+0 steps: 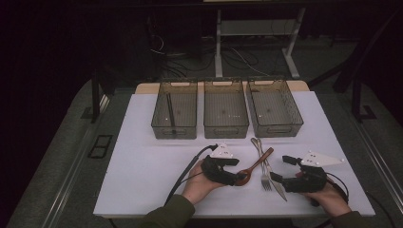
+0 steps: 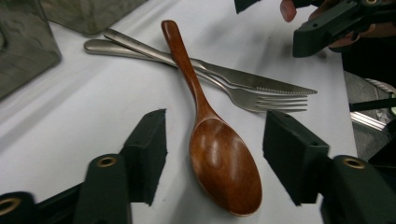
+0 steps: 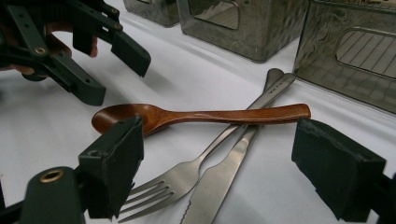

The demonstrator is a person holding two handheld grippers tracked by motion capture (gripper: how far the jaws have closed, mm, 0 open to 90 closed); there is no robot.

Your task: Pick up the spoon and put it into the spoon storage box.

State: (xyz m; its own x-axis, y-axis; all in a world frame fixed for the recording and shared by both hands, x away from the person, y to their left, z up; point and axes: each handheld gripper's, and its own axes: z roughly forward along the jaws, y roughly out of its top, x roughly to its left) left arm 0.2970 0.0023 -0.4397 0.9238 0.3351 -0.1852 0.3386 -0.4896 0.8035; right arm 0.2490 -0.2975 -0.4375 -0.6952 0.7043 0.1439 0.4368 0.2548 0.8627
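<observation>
White tabletop: L gripper fingers spread round wooden spoon bowl; R gripper fingers spread, low by fork.

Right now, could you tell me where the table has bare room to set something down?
The white table is bare left of the left gripper, from the near edge up to the left bin. A thinner strip is free beyond the right gripper, below the right bin. Crowded: between the grippers, where wooden spoon, fork and knife cross.

Wooden spoon lies across fork and knife.
</observation>
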